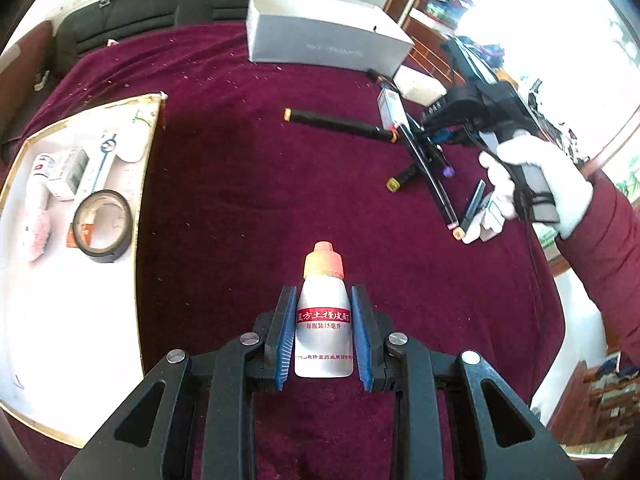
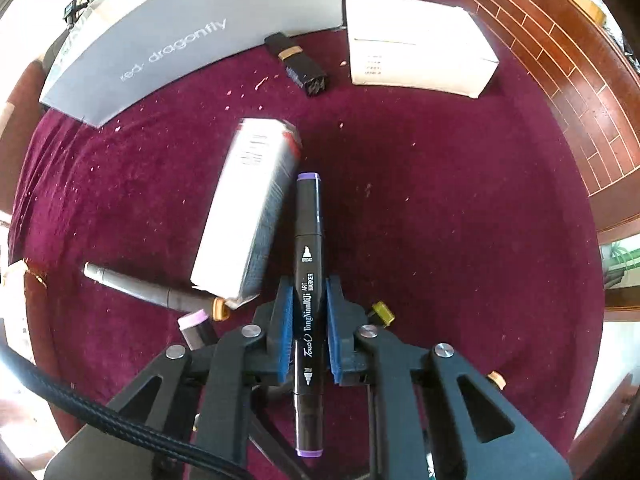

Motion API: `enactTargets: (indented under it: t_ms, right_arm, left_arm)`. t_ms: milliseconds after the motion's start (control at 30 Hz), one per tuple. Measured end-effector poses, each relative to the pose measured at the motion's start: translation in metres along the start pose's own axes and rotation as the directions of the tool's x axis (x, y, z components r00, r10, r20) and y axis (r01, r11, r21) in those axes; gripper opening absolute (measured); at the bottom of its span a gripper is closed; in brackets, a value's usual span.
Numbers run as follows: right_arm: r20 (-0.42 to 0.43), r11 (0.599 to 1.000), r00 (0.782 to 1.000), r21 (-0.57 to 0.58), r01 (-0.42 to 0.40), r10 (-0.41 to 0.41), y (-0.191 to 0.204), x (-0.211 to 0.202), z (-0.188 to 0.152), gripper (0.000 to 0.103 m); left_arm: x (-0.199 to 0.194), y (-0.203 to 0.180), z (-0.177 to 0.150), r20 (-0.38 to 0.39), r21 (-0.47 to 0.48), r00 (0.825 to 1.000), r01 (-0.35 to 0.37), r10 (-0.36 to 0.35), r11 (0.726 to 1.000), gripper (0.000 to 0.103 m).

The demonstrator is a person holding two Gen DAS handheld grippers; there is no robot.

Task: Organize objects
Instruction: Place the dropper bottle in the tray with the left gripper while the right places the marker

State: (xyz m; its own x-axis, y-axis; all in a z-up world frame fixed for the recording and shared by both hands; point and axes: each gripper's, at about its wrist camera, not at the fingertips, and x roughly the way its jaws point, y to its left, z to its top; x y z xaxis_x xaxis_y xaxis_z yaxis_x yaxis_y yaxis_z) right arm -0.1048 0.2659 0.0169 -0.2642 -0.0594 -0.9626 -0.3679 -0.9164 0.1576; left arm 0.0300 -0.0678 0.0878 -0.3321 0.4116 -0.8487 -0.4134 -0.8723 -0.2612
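My left gripper (image 1: pixel 324 292) is shut on a small white bottle (image 1: pixel 324 320) with an orange cap and a red label, held above the dark red cloth. My right gripper (image 2: pixel 308 284) is shut on a black art marker (image 2: pixel 307 264) with purple ends, held lengthwise between the blue pads (image 2: pixel 285 320). The right gripper also shows in the left wrist view (image 1: pixel 436 148), held by a white-gloved hand at the right. Other black markers lie on the cloth: one with orange ends (image 1: pixel 338 124), one grey-tipped (image 2: pixel 148 290), one pink-capped (image 2: pixel 194 326).
A white tray (image 1: pixel 60 320) at left holds a tape roll (image 1: pixel 103 226), small boxes and a pink item. A grey shoebox (image 1: pixel 320 36) stands at the back. A small white carton (image 2: pixel 248 212) lies beside the marker; a white box (image 2: pixel 416 52) and a black item (image 2: pixel 300 64) lie beyond.
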Motion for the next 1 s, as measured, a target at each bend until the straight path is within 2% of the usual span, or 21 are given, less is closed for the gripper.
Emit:
enactTargets:
  t_ms: [233, 333, 467, 600, 767, 833, 933, 1000]
  right_arm:
    - [0.021, 0.985, 0.987, 0.052, -0.163, 0.162, -0.019, -0.036, -0.035, 0.012]
    - [0.034, 0.963, 0.964, 0.051, -0.265, 0.263, -0.019, -0.063, -0.055, 0.012]
    - [0.03, 0.934, 0.933, 0.008, -0.358, 0.357, 0.002, -0.087, -0.077, 0.012]
    - [-0.022, 0.894, 0.896, -0.054, -0.444, 0.443, 0.064, -0.094, -0.099, 0.013]
    - [-0.109, 0.855, 0.864, -0.128, -0.502, 0.491, 0.134, -0.086, -0.122, 0.013]
    - [-0.153, 0.836, 0.846, -0.143, -0.53, 0.51, 0.166, -0.078, -0.133, 0.013]
    - [-0.2, 0.822, 0.839, -0.181, -0.54, 0.506, 0.213, -0.068, -0.15, 0.013]
    - [-0.238, 0.811, 0.825, -0.183, -0.556, 0.512, 0.244, -0.055, -0.157, 0.013]
  left_arm:
    - [-0.019, 0.012, 0.001, 0.062, -0.048, 0.998, 0.011, -0.008, 0.999, 0.023]
    - [-0.03, 0.024, 0.0, 0.084, -0.076, 0.996, 0.001, 0.006, 0.997, 0.023]
    - [-0.047, 0.054, -0.008, 0.094, -0.14, 0.994, -0.039, 0.053, 0.989, 0.023]
    - [-0.062, 0.096, -0.017, 0.087, -0.201, 0.988, -0.107, 0.127, 0.974, 0.023]
    - [-0.077, 0.158, -0.023, 0.077, -0.255, 0.968, -0.211, 0.237, 0.944, 0.023]
    - [-0.077, 0.185, -0.022, 0.066, -0.271, 0.964, -0.232, 0.258, 0.934, 0.023]
    - [-0.072, 0.219, -0.017, 0.049, -0.28, 0.958, -0.258, 0.282, 0.925, 0.023]
    - [-0.064, 0.238, -0.013, 0.036, -0.29, 0.958, -0.263, 0.285, 0.92, 0.023]
